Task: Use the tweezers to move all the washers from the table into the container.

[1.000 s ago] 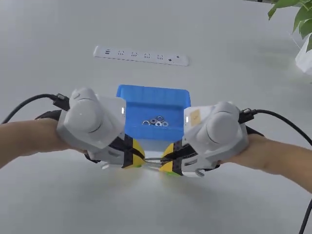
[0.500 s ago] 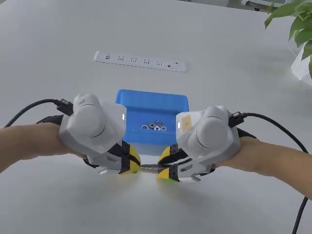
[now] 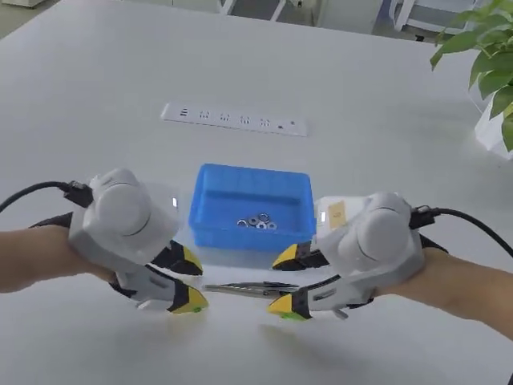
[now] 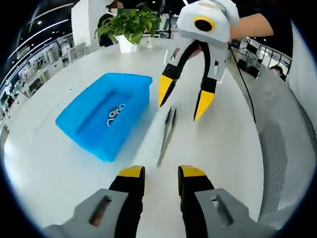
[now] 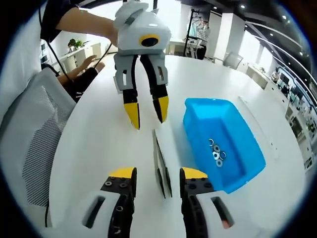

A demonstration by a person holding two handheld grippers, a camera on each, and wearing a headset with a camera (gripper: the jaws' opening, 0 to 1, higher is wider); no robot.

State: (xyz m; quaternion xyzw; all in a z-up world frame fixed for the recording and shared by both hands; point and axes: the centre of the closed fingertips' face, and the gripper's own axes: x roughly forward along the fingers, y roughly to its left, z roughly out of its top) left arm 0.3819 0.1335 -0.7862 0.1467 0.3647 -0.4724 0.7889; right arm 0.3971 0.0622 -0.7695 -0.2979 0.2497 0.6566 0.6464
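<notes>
A blue container (image 3: 232, 237) sits mid-table with several washers (image 3: 258, 222) inside. Just in front of it the steel tweezers (image 3: 248, 287) lie flat on the white table. My left gripper (image 3: 188, 281) stands open to the left of them, and my right gripper (image 3: 282, 281) stands open at their right end. Neither is holding them. In the left gripper view the tweezers (image 4: 167, 135) lie between my open left gripper (image 4: 161, 173) and the right gripper (image 4: 184, 99), with the container (image 4: 114, 144) and washers (image 4: 114, 111) to the left. In the right gripper view the tweezers (image 5: 161, 163) reach between my open jaws.
A white power strip (image 3: 234, 119) lies beyond the container. A potted plant (image 3: 489, 64) stands at the table's far right edge. A mesh chair (image 5: 29, 148) stands beside the table. Cables trail from both grippers.
Both grippers were close together with their jaws shut at the tweezers. They have since opened and drawn apart, left going left, and the tweezers now lie free on the table.
</notes>
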